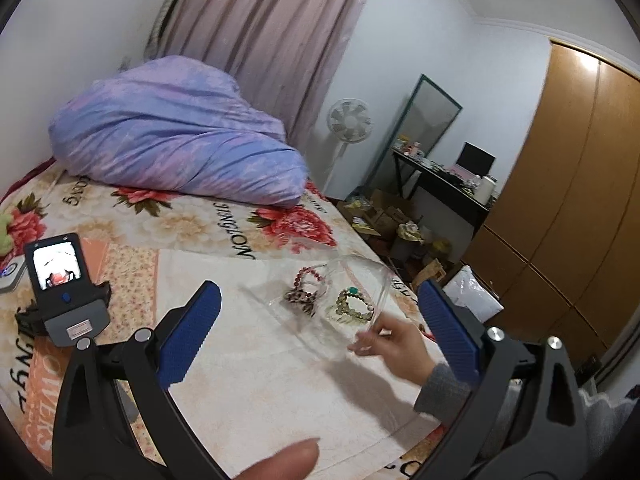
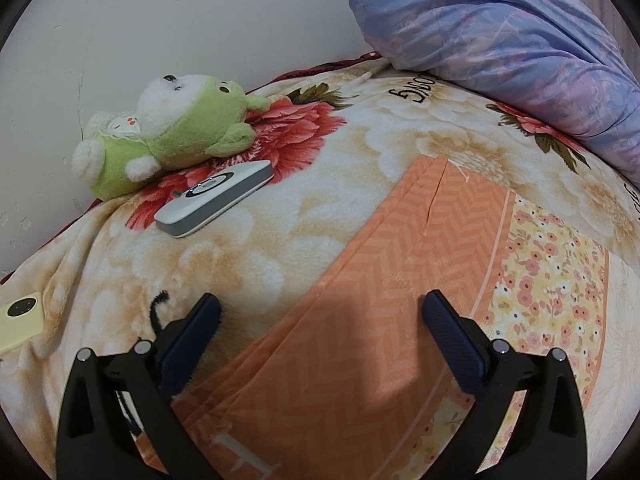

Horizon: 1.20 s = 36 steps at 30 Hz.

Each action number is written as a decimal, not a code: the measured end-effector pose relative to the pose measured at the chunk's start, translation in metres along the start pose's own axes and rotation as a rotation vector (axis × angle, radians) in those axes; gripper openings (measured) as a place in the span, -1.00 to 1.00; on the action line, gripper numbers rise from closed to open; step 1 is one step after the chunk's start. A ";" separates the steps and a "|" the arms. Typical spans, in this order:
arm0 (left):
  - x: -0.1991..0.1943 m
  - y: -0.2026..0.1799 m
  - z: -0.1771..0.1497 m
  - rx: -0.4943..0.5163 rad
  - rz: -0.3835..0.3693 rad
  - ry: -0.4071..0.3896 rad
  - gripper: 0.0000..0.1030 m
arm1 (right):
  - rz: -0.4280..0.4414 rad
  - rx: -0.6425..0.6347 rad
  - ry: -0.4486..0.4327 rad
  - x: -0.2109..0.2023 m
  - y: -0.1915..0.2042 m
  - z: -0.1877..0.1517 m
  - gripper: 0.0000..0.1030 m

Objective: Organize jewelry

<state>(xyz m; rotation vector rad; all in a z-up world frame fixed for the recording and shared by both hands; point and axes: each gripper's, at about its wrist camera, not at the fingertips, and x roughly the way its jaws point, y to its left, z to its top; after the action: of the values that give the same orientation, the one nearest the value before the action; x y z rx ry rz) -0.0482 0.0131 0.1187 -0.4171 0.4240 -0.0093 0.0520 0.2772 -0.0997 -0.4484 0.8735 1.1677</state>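
In the left wrist view a clear plastic bag (image 1: 362,280) lies on a white cloth (image 1: 272,364) on the bed. A bare hand (image 1: 394,342) pinches the bag's near edge. A pink bead bracelet (image 1: 307,276), a dark patterned bracelet (image 1: 299,299) and a pale green bead bracelet with a teal stone (image 1: 354,305) lie by or under the bag; I cannot tell whether they are inside it. My left gripper (image 1: 318,300) is open and empty, held above the cloth short of the bag. My right gripper (image 2: 320,308) is open and empty over an orange cloth (image 2: 360,320).
The other gripper's camera unit (image 1: 66,284) rests at the left. A folded purple duvet (image 1: 176,136) lies at the bed's far end. A green plush toy (image 2: 160,136), a white device (image 2: 216,198) and a yellow phone (image 2: 18,320) lie by the wall. Boxes (image 1: 384,216) clutter the floor.
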 end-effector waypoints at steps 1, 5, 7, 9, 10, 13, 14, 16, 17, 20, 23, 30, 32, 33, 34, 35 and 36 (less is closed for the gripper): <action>-0.001 0.005 0.002 -0.018 0.009 -0.004 0.87 | 0.000 0.000 0.000 0.000 0.000 0.000 0.93; -0.010 0.027 0.009 -0.087 0.056 -0.034 0.87 | 0.000 0.000 0.000 0.000 0.000 0.000 0.93; -0.015 0.038 0.011 -0.117 0.087 -0.053 0.87 | 0.000 0.000 0.000 0.000 0.000 0.000 0.93; -0.017 0.046 0.014 -0.134 0.118 -0.062 0.87 | 0.000 0.000 0.000 0.000 0.000 0.000 0.93; -0.017 0.049 0.015 -0.141 0.129 -0.062 0.87 | 0.000 0.000 0.000 0.000 -0.001 0.000 0.93; -0.017 0.053 0.016 -0.149 0.136 -0.055 0.87 | 0.000 0.000 0.000 0.000 -0.001 0.000 0.93; -0.017 0.053 0.017 -0.152 0.135 -0.055 0.87 | 0.000 0.000 0.000 0.000 -0.001 0.000 0.93; -0.016 0.053 0.017 -0.153 0.127 -0.051 0.87 | 0.000 0.000 0.000 0.000 -0.001 0.000 0.93; -0.016 0.052 0.017 -0.151 0.124 -0.049 0.87 | 0.000 0.000 0.000 0.000 -0.002 0.000 0.93; -0.015 0.052 0.017 -0.145 0.120 -0.040 0.87 | 0.000 0.000 0.000 0.000 0.000 0.000 0.93; -0.016 0.055 0.017 -0.159 0.127 -0.040 0.87 | 0.000 0.000 0.000 0.000 -0.001 0.000 0.93; -0.008 0.059 0.016 -0.184 0.139 -0.018 0.87 | 0.000 0.000 0.000 0.000 0.000 0.000 0.93; -0.007 0.058 0.015 -0.175 0.140 -0.010 0.87 | 0.000 0.000 0.000 0.000 0.000 0.000 0.93; -0.008 0.057 0.015 -0.170 0.143 -0.008 0.87 | 0.000 0.000 0.000 0.000 -0.001 0.000 0.93; -0.009 0.058 0.015 -0.170 0.145 -0.011 0.87 | 0.000 0.000 0.000 0.000 0.000 0.000 0.93; -0.010 0.058 0.015 -0.171 0.144 -0.014 0.87 | 0.000 0.000 0.000 0.000 -0.001 0.000 0.93; -0.011 0.059 0.015 -0.174 0.138 -0.016 0.87 | 0.000 0.000 0.000 0.000 0.000 0.000 0.93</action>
<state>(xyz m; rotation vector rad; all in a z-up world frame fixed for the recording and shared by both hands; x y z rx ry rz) -0.0569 0.0739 0.1126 -0.5578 0.4390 0.1654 0.0523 0.2769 -0.1002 -0.4479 0.8737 1.1678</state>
